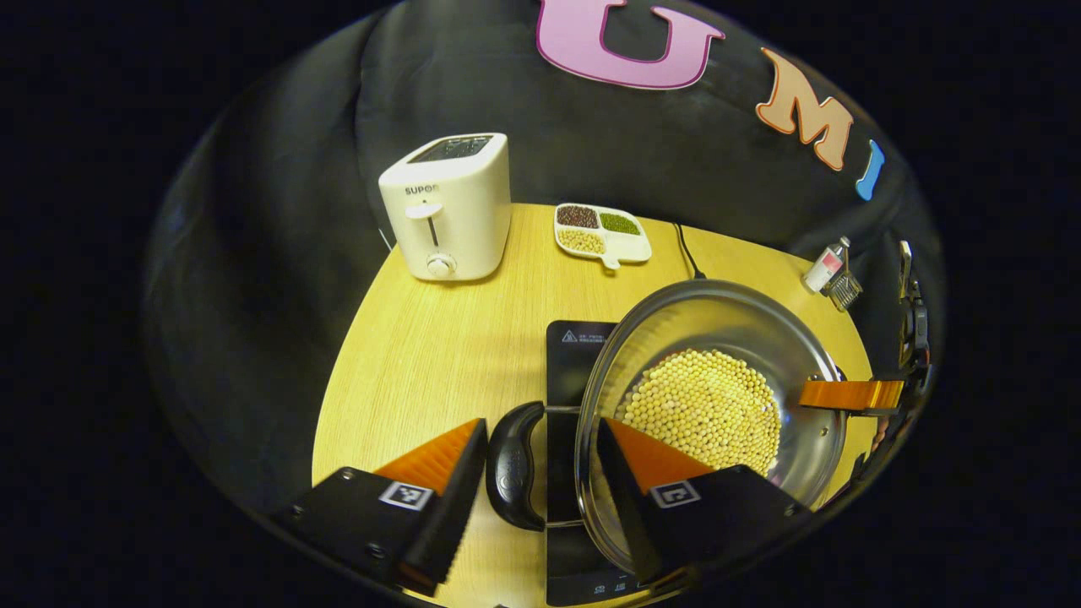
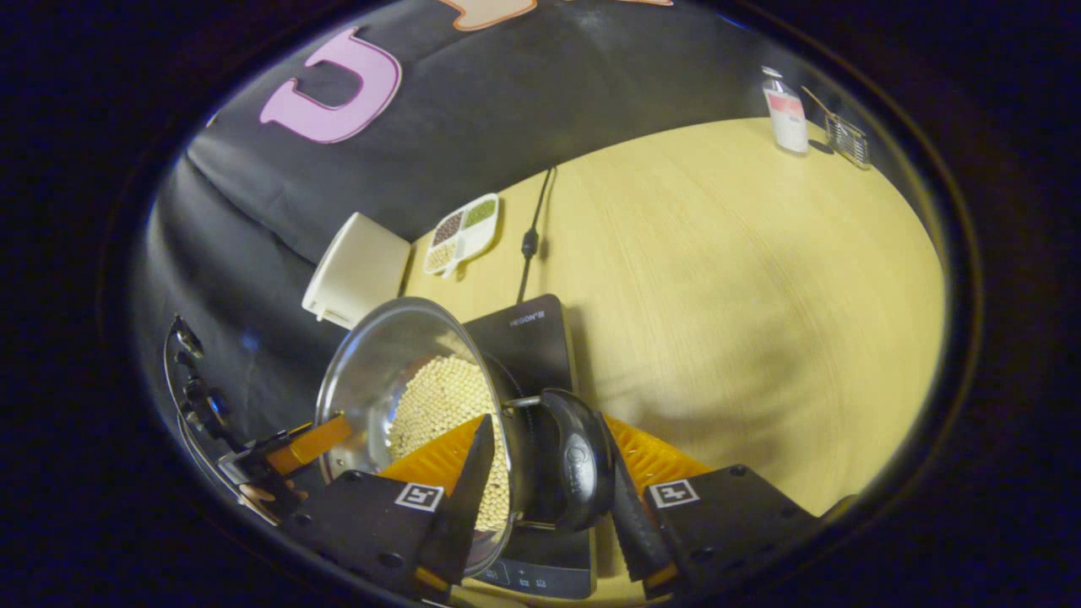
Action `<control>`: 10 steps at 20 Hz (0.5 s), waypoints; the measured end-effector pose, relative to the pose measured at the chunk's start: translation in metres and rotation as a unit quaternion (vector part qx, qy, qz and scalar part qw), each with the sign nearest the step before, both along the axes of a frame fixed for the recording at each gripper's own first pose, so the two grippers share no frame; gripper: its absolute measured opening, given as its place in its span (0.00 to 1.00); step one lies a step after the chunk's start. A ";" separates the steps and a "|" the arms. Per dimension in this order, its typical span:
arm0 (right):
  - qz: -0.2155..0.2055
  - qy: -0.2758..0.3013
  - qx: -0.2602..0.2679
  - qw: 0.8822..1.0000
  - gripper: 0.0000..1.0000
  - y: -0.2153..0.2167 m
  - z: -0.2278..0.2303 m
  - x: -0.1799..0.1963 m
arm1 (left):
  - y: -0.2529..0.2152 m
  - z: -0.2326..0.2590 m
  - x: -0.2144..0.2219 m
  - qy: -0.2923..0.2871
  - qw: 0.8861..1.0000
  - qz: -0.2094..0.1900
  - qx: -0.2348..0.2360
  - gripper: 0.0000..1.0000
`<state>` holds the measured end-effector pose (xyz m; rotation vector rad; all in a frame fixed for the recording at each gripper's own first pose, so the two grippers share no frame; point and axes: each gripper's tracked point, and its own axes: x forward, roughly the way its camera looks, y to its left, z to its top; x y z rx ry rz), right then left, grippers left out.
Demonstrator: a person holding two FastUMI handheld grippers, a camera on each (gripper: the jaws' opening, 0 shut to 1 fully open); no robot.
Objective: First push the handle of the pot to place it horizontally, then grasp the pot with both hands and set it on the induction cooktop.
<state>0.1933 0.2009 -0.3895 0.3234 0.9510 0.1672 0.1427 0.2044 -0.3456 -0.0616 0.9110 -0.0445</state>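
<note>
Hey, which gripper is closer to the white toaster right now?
Left. The left gripper straddles the pot handle on the side toward the toaster; the right gripper grips the pot's far handle, farther away.

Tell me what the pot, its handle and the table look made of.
Pot: polished metal, probably stainless steel; its wall mirrors the beans.
Handle: glossy black, likely moulded plastic, on thin metal rods.
Table: pale wood or wood-look laminate, fine grain, matte.

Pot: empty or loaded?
Loaded. The pot holds a layer of pale beans over its bottom, also seen in the right gripper view.
</note>
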 end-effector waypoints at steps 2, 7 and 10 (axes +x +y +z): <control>-0.007 -0.025 -0.005 1.000 1.00 -0.010 0.013 0.004 | -0.002 0.010 0.001 -0.017 1.000 -0.006 0.008 0.99; -0.048 -0.117 0.000 0.992 1.00 -0.039 0.057 0.021 | 0.000 0.040 0.009 -0.079 0.996 0.019 0.025 0.97; -0.068 -0.169 -0.013 0.983 0.91 -0.071 0.095 0.015 | -0.007 0.061 0.004 -0.112 0.993 0.042 0.018 0.97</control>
